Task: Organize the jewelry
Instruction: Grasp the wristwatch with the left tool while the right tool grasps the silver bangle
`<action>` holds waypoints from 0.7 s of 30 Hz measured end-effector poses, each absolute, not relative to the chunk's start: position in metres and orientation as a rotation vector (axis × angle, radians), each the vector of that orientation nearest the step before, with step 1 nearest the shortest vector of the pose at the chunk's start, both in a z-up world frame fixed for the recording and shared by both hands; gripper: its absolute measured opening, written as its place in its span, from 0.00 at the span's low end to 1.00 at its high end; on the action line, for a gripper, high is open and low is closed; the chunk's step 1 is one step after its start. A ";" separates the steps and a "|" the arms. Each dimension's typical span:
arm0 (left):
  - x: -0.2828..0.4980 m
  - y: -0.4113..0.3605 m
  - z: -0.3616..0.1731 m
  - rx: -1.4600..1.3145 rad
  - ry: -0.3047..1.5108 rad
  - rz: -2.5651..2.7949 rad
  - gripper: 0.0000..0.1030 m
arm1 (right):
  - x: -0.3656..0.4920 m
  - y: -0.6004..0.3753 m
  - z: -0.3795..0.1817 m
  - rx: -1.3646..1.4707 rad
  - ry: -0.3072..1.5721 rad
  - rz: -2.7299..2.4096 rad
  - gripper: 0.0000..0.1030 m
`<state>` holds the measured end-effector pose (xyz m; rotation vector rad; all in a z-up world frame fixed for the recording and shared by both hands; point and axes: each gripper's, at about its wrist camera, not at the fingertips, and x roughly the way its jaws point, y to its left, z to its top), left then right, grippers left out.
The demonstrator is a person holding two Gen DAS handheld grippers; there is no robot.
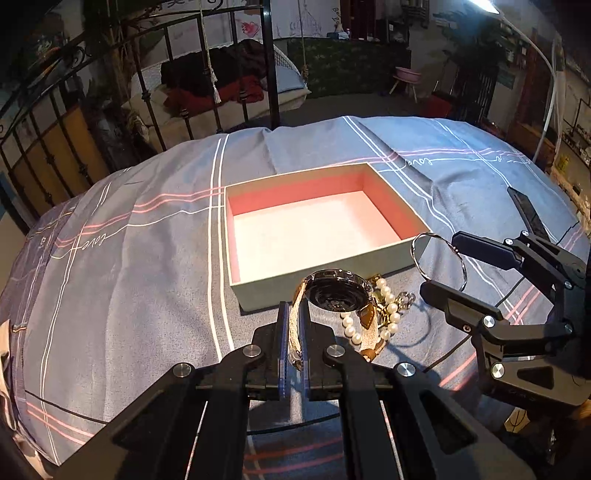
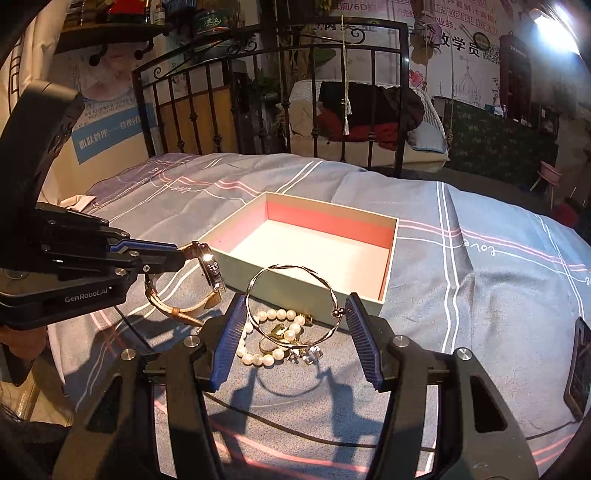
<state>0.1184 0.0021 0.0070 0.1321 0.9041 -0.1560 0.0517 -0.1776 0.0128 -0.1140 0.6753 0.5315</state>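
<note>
Round dark-faced wristwatch with a pale woven strap: my left gripper is clamped on its strap, lifted. Thin gold wire bangle spans my right gripper, pads pressing its sides. Open pale card box with pink lining lies at 12 o'clock of both, just beyond; left nearer.

The word "love" runs in white script along the stripes of the bedsheet, seen upside down in the right wrist view. The left gripper carries "GenRobot.AI" in pale letters on its black body. A blue sign behind the bed frame reads "肌肤管理". A wall poster shows the large characters "学员". A green tin on the shelf reads "虎丘".
</note>
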 end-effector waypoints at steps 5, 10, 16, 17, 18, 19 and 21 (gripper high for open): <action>0.145 0.004 0.025 0.054 0.843 -0.147 0.07 | 0.080 -0.172 0.027 -0.118 0.651 0.510 0.54; 0.184 0.008 0.035 0.022 0.826 -0.100 0.10 | 0.120 -0.164 0.036 -0.118 0.654 0.471 0.54; 0.227 0.008 0.022 0.028 0.860 -0.069 0.10 | 0.162 -0.149 0.023 -0.148 0.730 0.445 0.54; 0.231 0.007 0.017 0.042 0.872 -0.068 0.10 | 0.167 -0.146 0.018 -0.155 0.749 0.446 0.54; 0.235 0.006 0.011 0.051 0.884 -0.066 0.10 | 0.171 -0.143 0.014 -0.159 0.766 0.447 0.54; 0.238 0.007 0.006 0.058 0.896 -0.064 0.10 | 0.174 -0.141 0.010 -0.162 0.777 0.451 0.54; 0.243 0.008 -0.004 0.052 0.918 -0.062 0.10 | 0.177 -0.137 0.001 -0.168 0.804 0.460 0.54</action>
